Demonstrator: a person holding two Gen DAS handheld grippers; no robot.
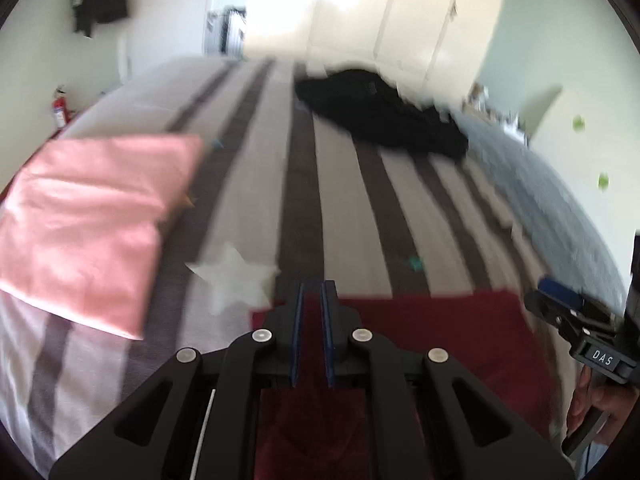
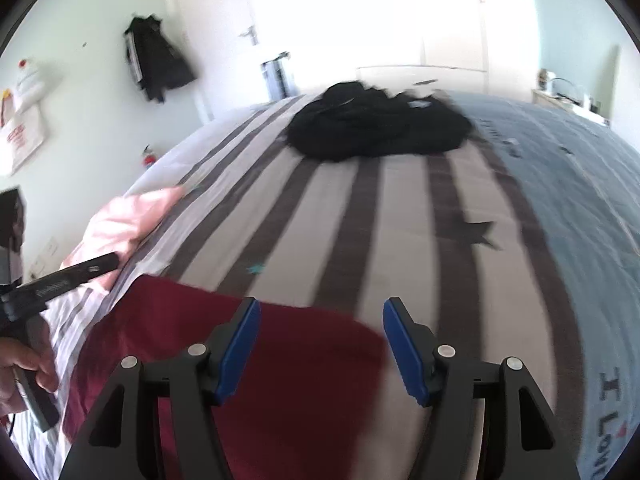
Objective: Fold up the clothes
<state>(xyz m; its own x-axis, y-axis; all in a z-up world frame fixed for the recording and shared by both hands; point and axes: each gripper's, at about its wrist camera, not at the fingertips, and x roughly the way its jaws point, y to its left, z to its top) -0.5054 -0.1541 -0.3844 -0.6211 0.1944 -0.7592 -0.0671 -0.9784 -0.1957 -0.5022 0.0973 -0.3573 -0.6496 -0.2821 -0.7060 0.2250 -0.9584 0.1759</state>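
Near the bed's (image 2: 360, 220) front edge a maroon cloth (image 2: 280, 380) is laid flat. Left gripper (image 1: 313, 312) is clamped on its edge; right gripper (image 2: 320, 344) is released above it. Both corners should be gripped evenly before folding. Counted: one maroon cloth, one folded pink cloth (image 1: 92, 232) left of it, one black heap (image 2: 376, 128) beyond.

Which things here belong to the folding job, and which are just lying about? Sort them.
Part of the job:
dark red garment
pink folded cloth
black clothes pile
left tongs
right tongs

Just lying about:
dark jacket on the wall
fire extinguisher
tote bag
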